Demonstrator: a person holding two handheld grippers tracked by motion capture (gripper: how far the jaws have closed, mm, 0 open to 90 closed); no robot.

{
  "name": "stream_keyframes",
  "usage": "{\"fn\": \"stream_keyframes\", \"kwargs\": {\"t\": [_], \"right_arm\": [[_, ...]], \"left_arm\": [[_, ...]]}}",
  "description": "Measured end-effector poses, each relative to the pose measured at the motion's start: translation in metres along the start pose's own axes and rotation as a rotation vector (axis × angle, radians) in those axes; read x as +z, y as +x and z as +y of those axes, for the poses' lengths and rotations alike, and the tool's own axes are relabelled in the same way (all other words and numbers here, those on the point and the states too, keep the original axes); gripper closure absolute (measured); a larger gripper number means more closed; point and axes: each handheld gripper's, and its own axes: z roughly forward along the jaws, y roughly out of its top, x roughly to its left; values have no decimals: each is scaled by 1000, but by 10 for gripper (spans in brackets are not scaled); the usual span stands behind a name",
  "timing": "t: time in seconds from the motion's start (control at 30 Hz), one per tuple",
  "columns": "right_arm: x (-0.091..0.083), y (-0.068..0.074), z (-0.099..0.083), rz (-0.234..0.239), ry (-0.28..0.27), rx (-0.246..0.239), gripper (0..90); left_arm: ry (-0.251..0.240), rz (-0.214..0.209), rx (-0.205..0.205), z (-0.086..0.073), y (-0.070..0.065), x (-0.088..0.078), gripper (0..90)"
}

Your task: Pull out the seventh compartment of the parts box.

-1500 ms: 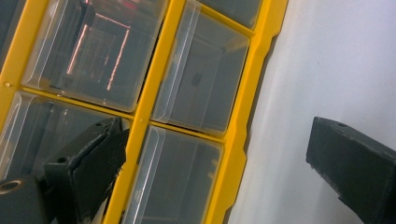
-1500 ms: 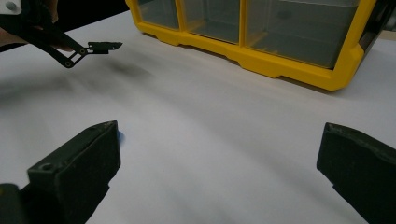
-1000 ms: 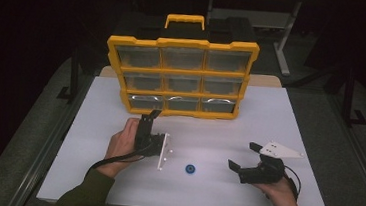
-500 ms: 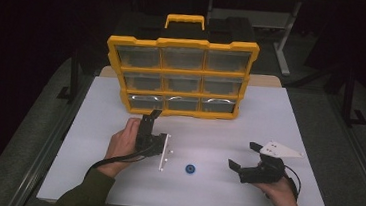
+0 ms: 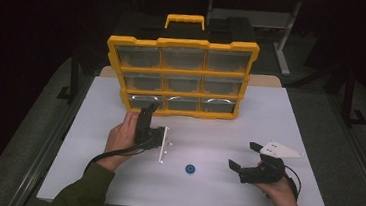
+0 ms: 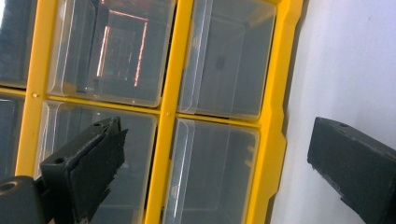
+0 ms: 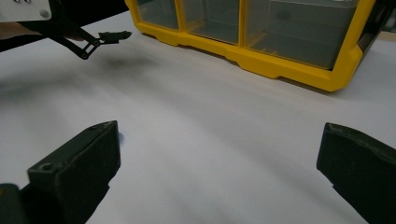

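Organizer (image 5: 180, 77): yellow frame, nine clear drawers in three rows, black back, yellow handle on top. Stands upright at the far middle of the white desk (image 5: 213, 196). Drawer contents hard to make out; the bottom row shows pale glints, nothing sure. In the left gripper view the frame is cut off on three sides and the drawers (image 6: 219, 65) appear tilted, their insides dim behind reflections.

Left gripper (image 5: 148, 111): held by the left hand (image 5: 122, 137), its fingers (image 6: 88, 158) spread wide, holding nothing. Tips sit just in front of the bottom-left drawer (image 5: 141, 101); whether they touch it cannot be told. The right-hand finger lies off the frame's edge, over the desk.

Blue disc (image 5: 190, 169): small, round, flat on the desk, between the two grippers, apart from both. Detail too small to read.

Right gripper (image 5: 244, 156): in the right hand (image 5: 283, 192) at the near right, fingers (image 7: 79, 172) spread, empty, pointing across the desk, well apart from the organizer. Cable partly hidden behind the hand.
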Motion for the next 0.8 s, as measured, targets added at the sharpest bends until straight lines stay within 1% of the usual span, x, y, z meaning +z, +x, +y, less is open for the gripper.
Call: {"fn": "stream_keyframes", "kwargs": {"t": [0.03, 0.07, 0.23, 0.33, 0.5, 0.57, 0.63, 0.67, 0.8], "right_arm": [[0, 0, 0, -1, 0, 0, 0], [0, 0, 0, -1, 0, 0, 0], [0, -1, 0, -1, 0, -1, 0], [0, -1, 0, 0, 0, 1, 0], [0, 0, 0, 2, 3, -3, 0], [0, 0, 0, 2, 4, -5, 0], [0, 0, 0, 2, 4, -5, 0], [0, 0, 0, 2, 4, -4, 0], [0, 0, 0, 1, 2, -1, 0]], "left_arm": [[-1, 0, -1, 0, 0, 1, 35], [10, 0, 10, 0, 1, 1, 36], [28, 14, 5, -3, 1, 7, 36], [41, 14, 17, -4, 1, 9, 36], [52, 20, 13, -7, 0, 11, 36], [63, 23, 18, -9, 0, 12, 36], [62, 26, 11, -10, -1, 15, 38], [88, 26, 37, -11, 0, 14, 38], [107, 30, 46, -14, 0, 16, 41]]}}
